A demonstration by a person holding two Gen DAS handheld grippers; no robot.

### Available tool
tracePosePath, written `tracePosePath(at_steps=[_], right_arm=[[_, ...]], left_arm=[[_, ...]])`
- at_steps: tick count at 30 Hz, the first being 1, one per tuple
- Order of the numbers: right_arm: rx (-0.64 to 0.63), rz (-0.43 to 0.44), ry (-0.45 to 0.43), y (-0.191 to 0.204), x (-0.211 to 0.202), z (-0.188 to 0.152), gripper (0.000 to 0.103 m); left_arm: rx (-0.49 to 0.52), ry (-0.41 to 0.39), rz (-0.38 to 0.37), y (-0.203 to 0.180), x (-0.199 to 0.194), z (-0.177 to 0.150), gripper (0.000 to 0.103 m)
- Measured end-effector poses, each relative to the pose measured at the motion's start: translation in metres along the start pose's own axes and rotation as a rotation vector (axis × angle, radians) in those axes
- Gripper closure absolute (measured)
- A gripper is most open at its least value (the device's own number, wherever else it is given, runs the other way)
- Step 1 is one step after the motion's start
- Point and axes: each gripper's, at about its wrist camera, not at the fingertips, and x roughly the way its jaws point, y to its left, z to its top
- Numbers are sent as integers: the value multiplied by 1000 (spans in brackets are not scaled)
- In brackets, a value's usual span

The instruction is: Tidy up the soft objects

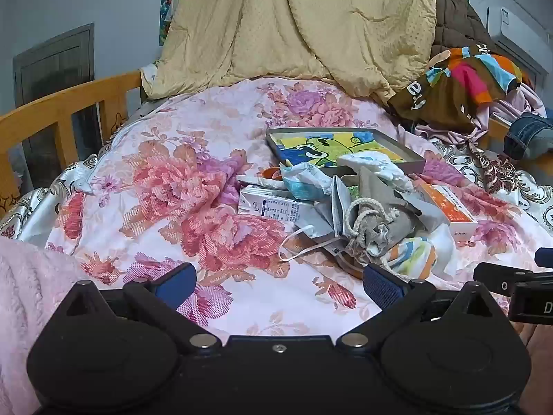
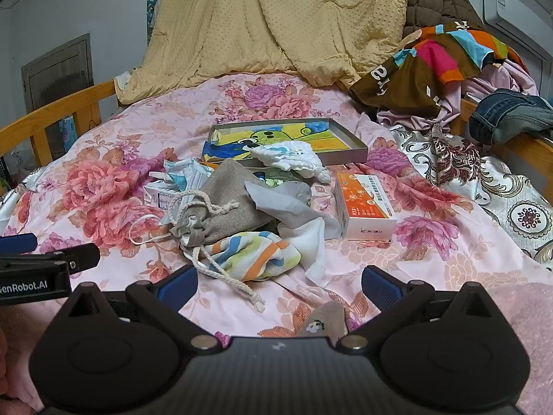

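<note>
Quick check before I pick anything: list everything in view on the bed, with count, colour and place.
Drawstring pouch: one, grey, middle of the pile.
Striped cloth: one, orange, blue and yellow on white, front of the pile.
Grey cloth: one, right of the pouch.
White cloth: one, front right of the pile.
Patterned white cloth: one, on the tray's front edge.
Tray: one, grey, cartoon picture inside, behind the pile.
Medicine box: one, orange and white, right of the pile.
Carton: one, white, left of the pile.
Sock: one, beige, nearest the right gripper.
Floral quilt: one, pink, beneath everything.
Yellow blanket: one, heaped behind.
Left gripper: jaws open.
Right gripper: jaws open.
</note>
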Motion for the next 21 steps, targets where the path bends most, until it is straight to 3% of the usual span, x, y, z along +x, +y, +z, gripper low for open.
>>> tracePosePath(at_steps=[21], right_arm=[[1, 1, -1, 0, 0, 0, 0]], left_arm=[[2, -2, 2, 0, 0, 0, 1]])
